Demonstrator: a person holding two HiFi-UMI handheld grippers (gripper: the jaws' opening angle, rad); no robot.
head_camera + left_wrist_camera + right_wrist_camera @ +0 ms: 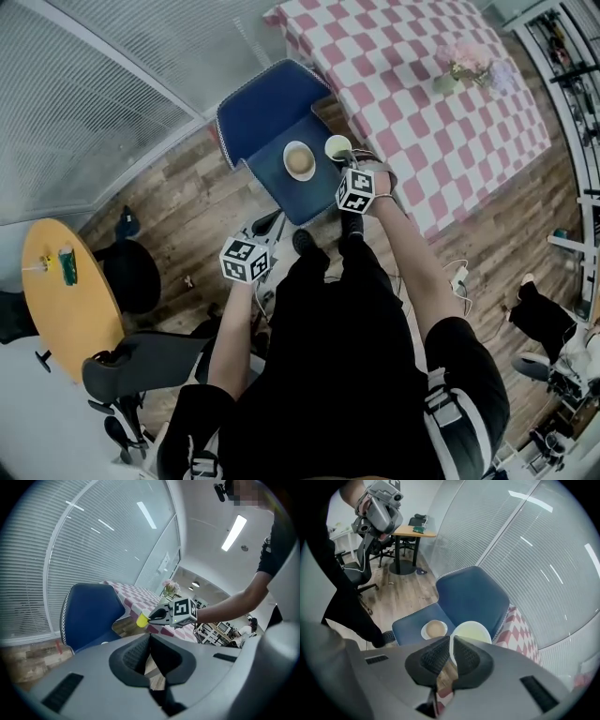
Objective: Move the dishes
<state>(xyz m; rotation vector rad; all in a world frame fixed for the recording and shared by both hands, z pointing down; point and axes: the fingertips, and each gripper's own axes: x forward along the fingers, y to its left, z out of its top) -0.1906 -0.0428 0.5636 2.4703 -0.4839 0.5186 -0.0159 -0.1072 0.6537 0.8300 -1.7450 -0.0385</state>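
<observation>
A yellow cup (337, 147) hangs over the right front corner of a blue chair (281, 131), and my right gripper (343, 157) is shut on its rim. In the right gripper view the cup's pale inside (471, 631) shows just beyond the pads, which pinch its wall. A small white saucer with a brown middle (299, 160) lies on the chair seat (412, 627), left of the cup. My left gripper (267, 228) is held lower and nearer my body, its jaws together with nothing between them (149, 639). From the left gripper view I see the right gripper (161, 616) carrying the cup (142, 619).
A table with a pink-and-white checked cloth (422, 84) stands right of the chair and bears a flower vase (466, 64). A round wooden table (70, 300) and a black office chair (141, 366) are at the left. A wall of blinds (84, 103) runs behind.
</observation>
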